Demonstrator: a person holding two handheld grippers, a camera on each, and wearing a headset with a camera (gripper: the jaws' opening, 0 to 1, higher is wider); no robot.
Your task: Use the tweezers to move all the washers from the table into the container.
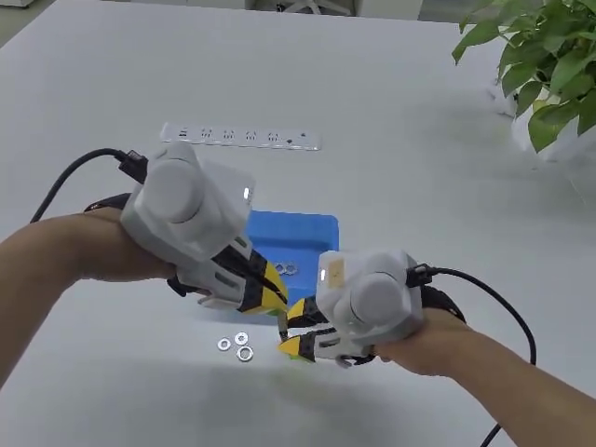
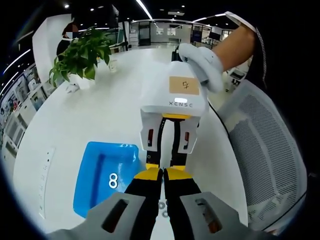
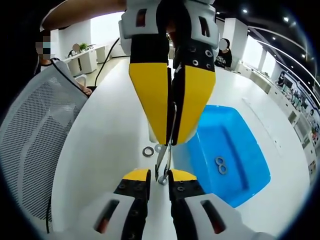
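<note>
Blue container holds two washers; left fingers clamp tweezers, right fingers pinch them.

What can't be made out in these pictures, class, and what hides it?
- Head view: the tweezers are mostly hidden between the left gripper and right gripper.
- Left gripper view: the table washers are nearly covered by that gripper's own jaws.
- Right gripper view: whether the tweezers' tips grip a washer is too small to tell, crowded by jaws.
</note>
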